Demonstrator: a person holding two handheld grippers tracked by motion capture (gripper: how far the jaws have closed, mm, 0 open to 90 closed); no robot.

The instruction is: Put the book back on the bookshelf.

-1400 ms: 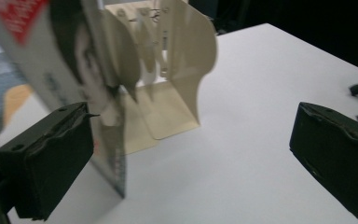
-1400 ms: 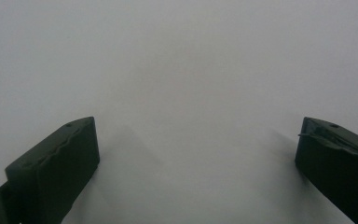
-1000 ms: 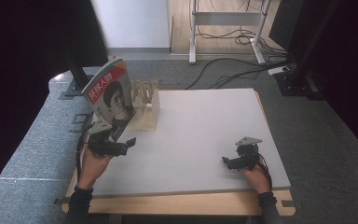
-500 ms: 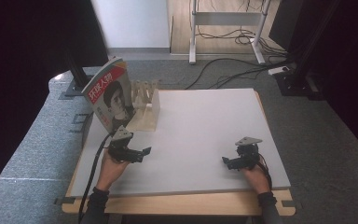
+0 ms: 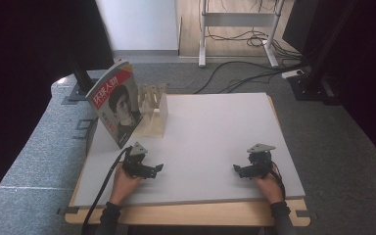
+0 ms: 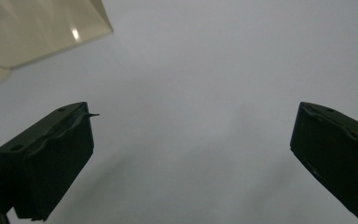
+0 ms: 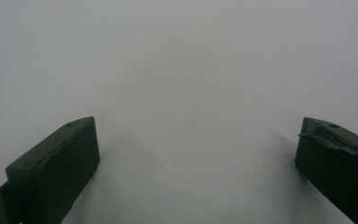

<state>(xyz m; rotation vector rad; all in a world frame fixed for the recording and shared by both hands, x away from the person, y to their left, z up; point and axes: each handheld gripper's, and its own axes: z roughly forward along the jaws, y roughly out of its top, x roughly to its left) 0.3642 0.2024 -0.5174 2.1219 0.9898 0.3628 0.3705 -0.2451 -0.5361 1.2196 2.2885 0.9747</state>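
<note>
Both grippers, the left gripper (image 5: 152,169) and the right gripper (image 5: 241,170), rest with jaws spread wide and empty on the big white table (image 5: 215,127), while the magazine (image 5: 115,105) stands propped in the wooden rack (image 5: 154,115) at the table's far left corner, above grey carpet (image 5: 44,147).

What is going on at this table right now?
A person rests a hand-held gripper in each hand on the white table. The left hand-held gripper and the right hand-held gripper are both open and hold nothing. A magazine stands propped against a wooden rack at the table's far left corner, apart from both.
</note>
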